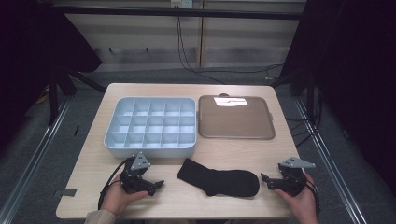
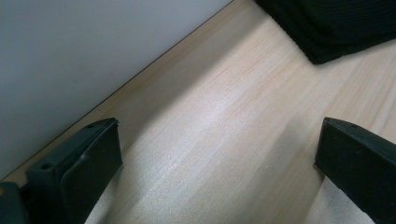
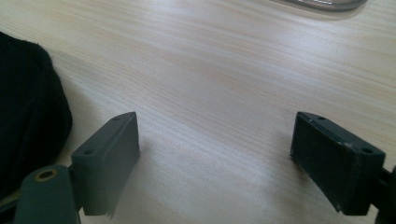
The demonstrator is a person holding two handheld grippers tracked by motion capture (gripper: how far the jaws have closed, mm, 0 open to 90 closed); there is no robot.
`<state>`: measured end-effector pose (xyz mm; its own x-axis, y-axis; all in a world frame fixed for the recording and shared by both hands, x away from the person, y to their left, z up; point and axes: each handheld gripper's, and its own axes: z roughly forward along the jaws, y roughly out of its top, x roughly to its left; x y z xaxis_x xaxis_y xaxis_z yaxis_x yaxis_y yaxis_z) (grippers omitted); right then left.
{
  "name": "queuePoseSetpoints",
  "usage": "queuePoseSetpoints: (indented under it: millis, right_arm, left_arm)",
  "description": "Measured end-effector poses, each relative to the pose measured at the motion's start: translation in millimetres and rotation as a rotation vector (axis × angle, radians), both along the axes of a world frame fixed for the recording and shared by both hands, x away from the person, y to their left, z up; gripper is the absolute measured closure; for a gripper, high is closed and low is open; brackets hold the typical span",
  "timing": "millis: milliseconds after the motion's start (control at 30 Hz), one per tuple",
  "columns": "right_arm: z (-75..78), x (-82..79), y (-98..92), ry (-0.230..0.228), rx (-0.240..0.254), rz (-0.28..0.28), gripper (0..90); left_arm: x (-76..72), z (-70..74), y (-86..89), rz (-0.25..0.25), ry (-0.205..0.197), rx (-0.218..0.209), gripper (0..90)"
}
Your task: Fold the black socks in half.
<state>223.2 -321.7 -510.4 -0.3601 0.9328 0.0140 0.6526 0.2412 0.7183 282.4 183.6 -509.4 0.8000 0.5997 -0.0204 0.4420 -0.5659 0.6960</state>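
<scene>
While both hands rest low at the table's near edge, a black sock lies flat between them, just in front of the compartment tray. Gripped from below near the near-left corner, the left gripper points right toward the sock's cuff, jaws apart over bare wood. Toward the near-right corner, the right gripper points left at the toe, its 2 jaws likewise spread wide.
</scene>
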Motion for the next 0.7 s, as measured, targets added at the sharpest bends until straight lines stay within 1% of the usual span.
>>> queuePoseSetpoints:
  millis: [67, 100, 167, 267, 333, 367, 400, 433, 467, 500, 533, 567, 600, 633, 667, 700]
  right_arm:
    - [-0.1, 0.3, -0.4, -0.001, 0.003, 0.003, 14.4]
    - [-0.4, 0.6, -1.1, -0.005, -0.003, -0.018, 14.0]
    - [-0.3, 0.6, -1.1, -0.002, -0.002, -0.023, 13.8]
    - [-0.2, -1.4, -2.5, -0.001, 0.002, -0.050, 13.1]
    - [-0.2, -1.3, -2.1, 0.001, -0.002, -0.051, 13.0]
    - [-0.2, -1.6, -2.3, 0.001, 0.001, -0.049, 13.4]
    - [-0.2, -2.2, -2.7, 0.001, 0.006, -0.041, 13.5]
    - [0.0, -3.2, -3.2, 0.003, 0.007, -0.031, 13.7]
    - [0.0, -3.6, -3.7, 0.002, 0.006, -0.025, 14.0]
    - [0.1, -4.0, -4.0, 0.002, 0.007, -0.021, 14.8]
    - [0.1, -4.0, -4.0, 0.002, 0.007, -0.021, 14.8]
    - [2.5, -5.2, -4.3, 0.009, 0.007, -0.011, 24.9]
    - [3.8, -5.9, -4.4, 0.011, 0.010, 0.003, 28.6]
    - [4.5, -6.0, -4.2, 0.012, 0.016, 0.015, 29.6]
    - [4.5, -6.0, -4.2, 0.012, 0.016, 0.015, 29.6]
    - [5.2, -6.5, -3.2, 0.016, 0.017, 0.021, 31.3]
  left_arm:
    - [0.2, 0.0, 0.2, -0.001, 0.002, -0.003, 0.0]
    - [0.1, -0.1, -0.1, -0.002, -0.005, 0.002, 0.0]
    - [0.0, 0.0, 0.0, 0.000, -0.002, 0.002, 0.0]
    - [-0.3, -0.3, -0.1, 0.002, 0.000, -0.003, 0.0]
    - [-0.9, 0.2, 0.3, -0.001, -0.001, 0.001, 0.0]
    - [-1.4, 1.1, -0.2, 0.009, 0.008, 0.003, 0.6]
    - [-1.5, 3.9, -0.1, 0.017, 0.014, 0.012, 3.1]
    - [-1.7, 7.7, 0.7, 0.019, 0.024, 0.013, 10.5]
    - [-1.8, 9.8, 0.6, 0.011, 0.044, -0.006, 20.6]
    - [-1.9, 12.0, -0.4, 0.004, 0.057, -0.007, 24.4]
    - [-1.9, 12.0, -0.4, 0.004, 0.057, -0.007, 25.1]
    - [-4.2, 16.7, -5.4, -0.012, 0.064, 0.015, 28.3]
    - [-4.2, 16.7, -5.4, -0.012, 0.064, 0.015, 31.6]
    - [-5.7, 23.5, -9.8, -0.040, 0.039, 0.021, 33.0]
    - [-5.7, 23.5, -9.8, -0.040, 0.039, 0.021, 33.9]
    - [-6.3, 27.2, -11.2, -0.033, 0.033, 0.012, 33.9]
